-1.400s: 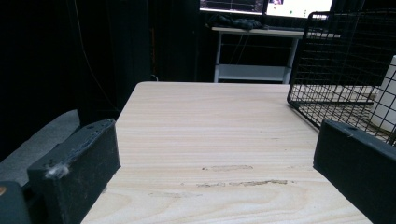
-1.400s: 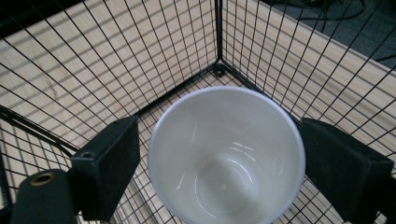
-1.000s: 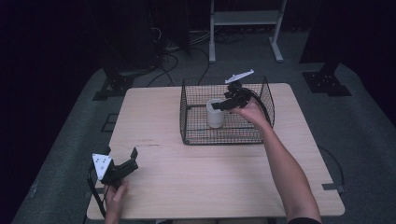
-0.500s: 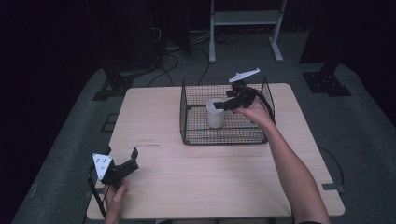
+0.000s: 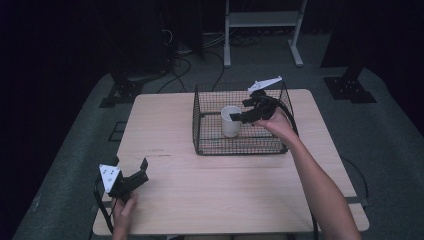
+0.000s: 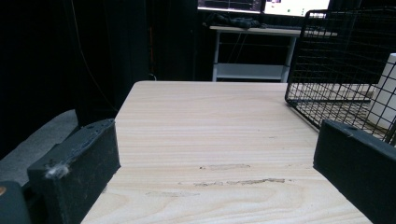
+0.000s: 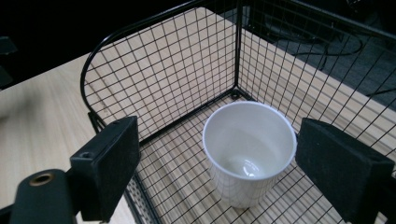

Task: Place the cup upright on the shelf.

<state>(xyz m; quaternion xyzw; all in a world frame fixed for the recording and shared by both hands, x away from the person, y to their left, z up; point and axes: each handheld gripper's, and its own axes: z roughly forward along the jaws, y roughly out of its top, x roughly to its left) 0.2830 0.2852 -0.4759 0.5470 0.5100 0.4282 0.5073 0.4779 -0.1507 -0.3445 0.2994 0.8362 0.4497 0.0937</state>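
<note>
The right gripper (image 5: 239, 117) hangs over the black wire basket (image 5: 206, 102) with its jaws spread wide and nothing between the pads. Just below and ahead of it stands the white paper cup (image 5: 230, 121), upright on the basket floor, mouth up and empty inside. In the right gripper view the cup (image 7: 247, 149) sits between the two black jaws but lower than them, apart from both; the jaw at the left of that view hangs over the basket (image 7: 168, 60) wall, the other over the inside, just beside the cup's rim. Beyond the cup, two basket walls meet in a corner, and past the mesh lies the pale wooden table (image 7: 42, 121). The left gripper (image 5: 141, 171) rests low over the near left part of the table (image 5: 165, 135), well apart from the basket, held by the person's left hand (image 5: 122, 210). Its jaws also stand wide apart, with only bare tabletop (image 6: 219, 140) between them; ahead and off to its right stands the basket (image 6: 336, 60), with the cup (image 6: 386, 91) visible through the mesh.
</note>
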